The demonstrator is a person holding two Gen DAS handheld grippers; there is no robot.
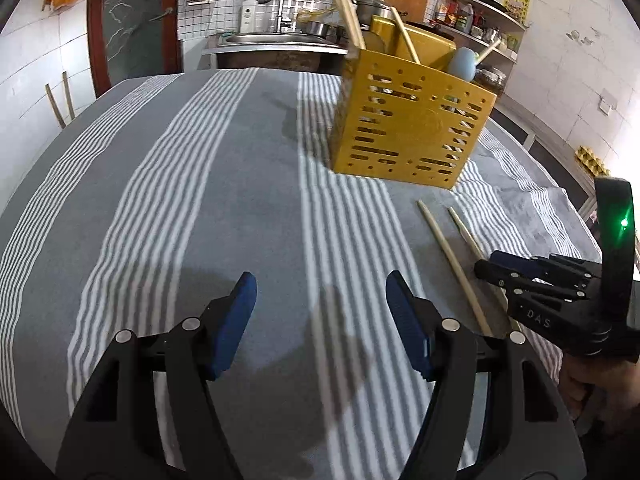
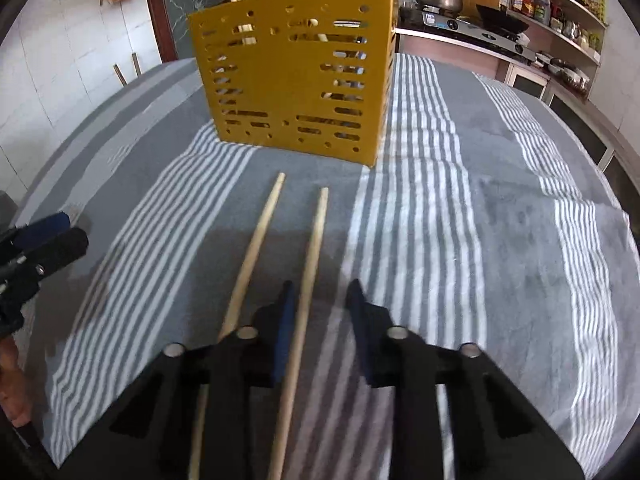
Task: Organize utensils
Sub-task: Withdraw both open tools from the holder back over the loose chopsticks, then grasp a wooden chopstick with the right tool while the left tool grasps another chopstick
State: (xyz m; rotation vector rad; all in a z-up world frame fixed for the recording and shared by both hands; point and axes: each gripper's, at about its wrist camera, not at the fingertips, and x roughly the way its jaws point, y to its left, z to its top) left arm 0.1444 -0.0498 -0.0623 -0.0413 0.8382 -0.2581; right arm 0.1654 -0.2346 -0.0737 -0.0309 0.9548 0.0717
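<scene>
We see 2 pale wooden chopsticks flat on grey-and-white striped cloth, near perforated yellow plastic utensil holder. Right gripper straddles 1 chopstick, jaws apart, not gripping. Left gripper spread, empty.

Left gripper agape, right gripper half-closed

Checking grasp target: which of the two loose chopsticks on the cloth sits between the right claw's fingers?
The right-hand chopstick in the right wrist view: it runs inside the right claw; the other chopstick passes outside it.
</scene>
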